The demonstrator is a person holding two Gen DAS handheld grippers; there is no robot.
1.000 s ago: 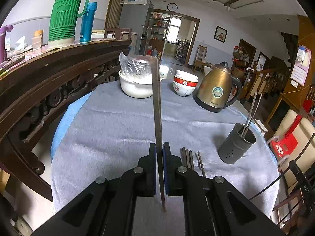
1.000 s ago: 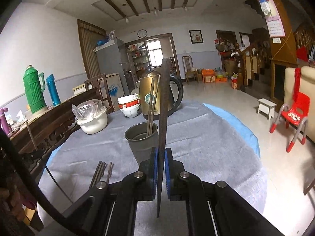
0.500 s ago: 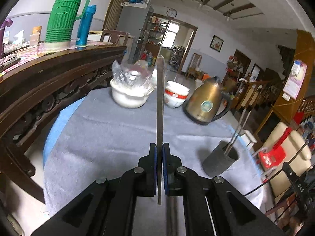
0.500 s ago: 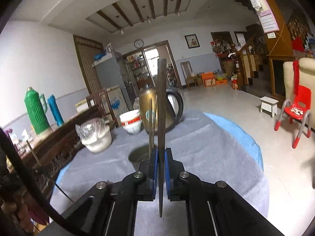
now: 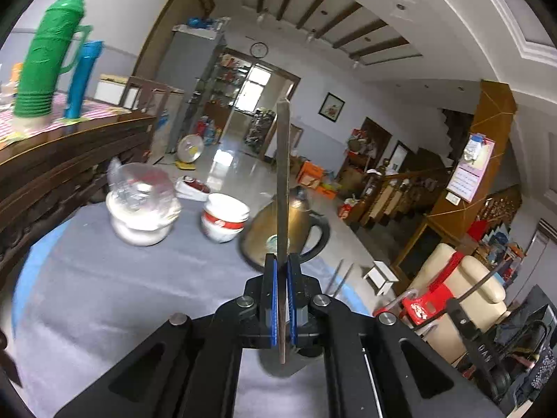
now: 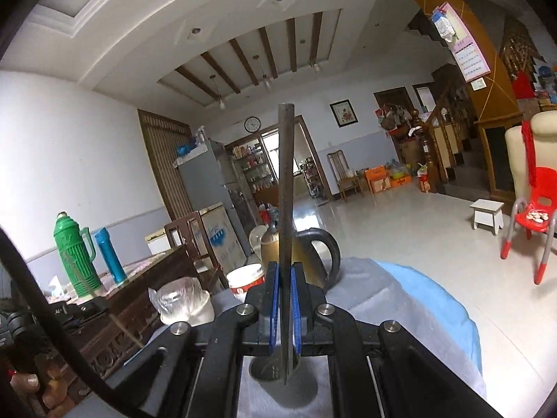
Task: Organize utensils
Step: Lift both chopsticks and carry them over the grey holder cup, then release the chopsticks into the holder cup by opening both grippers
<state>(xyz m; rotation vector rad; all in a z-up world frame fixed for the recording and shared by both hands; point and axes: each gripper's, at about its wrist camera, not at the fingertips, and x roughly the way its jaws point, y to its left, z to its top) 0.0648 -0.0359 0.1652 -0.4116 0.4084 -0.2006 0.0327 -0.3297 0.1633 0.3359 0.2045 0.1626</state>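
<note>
My left gripper (image 5: 282, 268) is shut on a metal chopstick (image 5: 282, 181) that stands upright between its blue pads. Its lower tip hangs just above the grey holder cup (image 5: 275, 371), which is mostly hidden under the gripper. My right gripper (image 6: 284, 271) is shut on another metal chopstick (image 6: 285, 191), also upright. Its lower tip reaches into the open mouth of the grey holder cup (image 6: 264, 371), seen below the jaws. Two chopsticks (image 5: 339, 278) lean out to the right of the left gripper.
On the grey tablecloth (image 5: 104, 289) stand a brass kettle (image 5: 303, 230), a red-and-white bowl (image 5: 224, 217) and a white bowl with a plastic bag (image 5: 141, 209). A dark wooden sideboard (image 5: 52, 160) with a green thermos (image 5: 47, 59) and a blue flask (image 5: 81, 76) runs along the left.
Both grippers have risen and moved over the holder cup, each carrying its chopstick. The loose chopsticks on the cloth have dropped out of both views.
</note>
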